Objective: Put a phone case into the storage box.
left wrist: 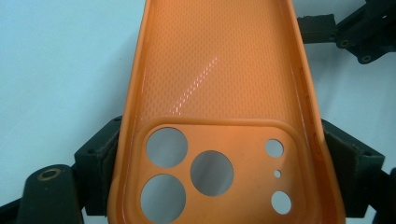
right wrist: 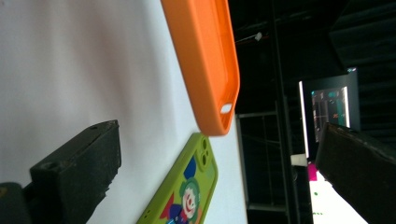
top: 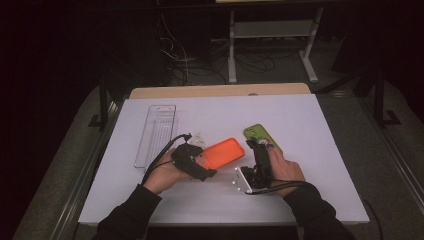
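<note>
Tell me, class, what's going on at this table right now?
A person holds a claw in each hand. The left claw is shut on the camera-hole end of an orange phone case, lifted off the white table. The right claw, jaws open, hovers by a green phone with a clown picture lying flat. A clear plastic tray sits to the left.
</note>
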{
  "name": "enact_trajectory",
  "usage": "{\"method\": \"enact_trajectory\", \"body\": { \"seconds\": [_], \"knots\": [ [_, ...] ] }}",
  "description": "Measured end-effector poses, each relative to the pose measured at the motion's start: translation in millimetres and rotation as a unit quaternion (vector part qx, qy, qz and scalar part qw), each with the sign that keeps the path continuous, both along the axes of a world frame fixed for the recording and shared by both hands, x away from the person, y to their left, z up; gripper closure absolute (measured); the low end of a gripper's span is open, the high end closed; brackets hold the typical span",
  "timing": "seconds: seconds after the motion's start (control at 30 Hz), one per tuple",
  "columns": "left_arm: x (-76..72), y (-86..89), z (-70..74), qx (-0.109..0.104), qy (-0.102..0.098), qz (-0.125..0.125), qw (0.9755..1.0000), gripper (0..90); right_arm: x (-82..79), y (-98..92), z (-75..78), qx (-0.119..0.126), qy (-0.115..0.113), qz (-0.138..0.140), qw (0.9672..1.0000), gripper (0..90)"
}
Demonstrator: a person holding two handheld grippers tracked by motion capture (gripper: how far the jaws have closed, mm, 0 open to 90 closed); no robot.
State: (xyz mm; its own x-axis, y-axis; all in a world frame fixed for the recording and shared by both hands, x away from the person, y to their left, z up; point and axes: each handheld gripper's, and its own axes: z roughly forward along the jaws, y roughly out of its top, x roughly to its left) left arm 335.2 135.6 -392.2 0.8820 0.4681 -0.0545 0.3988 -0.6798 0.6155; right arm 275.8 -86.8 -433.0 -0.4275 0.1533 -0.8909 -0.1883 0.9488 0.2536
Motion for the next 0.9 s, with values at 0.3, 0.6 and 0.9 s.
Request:
{"method": "enact_trajectory", "body": {
  "seconds": [0.3,0.6,0.9],
  "knots": [
    [-1.9,-2.5,0.1,-0.009,0.004,-0.002,1.0000,15.8,-4.9,7.6,0.5,0.002,-0.029,0.016,0.9994,0.0],
    [-6.0,-8.2,-0.1,-0.019,0.007,-0.007,0.9998,15.8,-8.7,17.7,-1.7,-0.021,-0.047,0.043,0.9978,0.0],
    [-6.5,-9.6,0.5,-0.010,0.004,-0.029,0.9995,15.8,-15.8,25.5,-4.0,-0.028,-0.063,0.047,0.9965,9.8]
  ]
}}
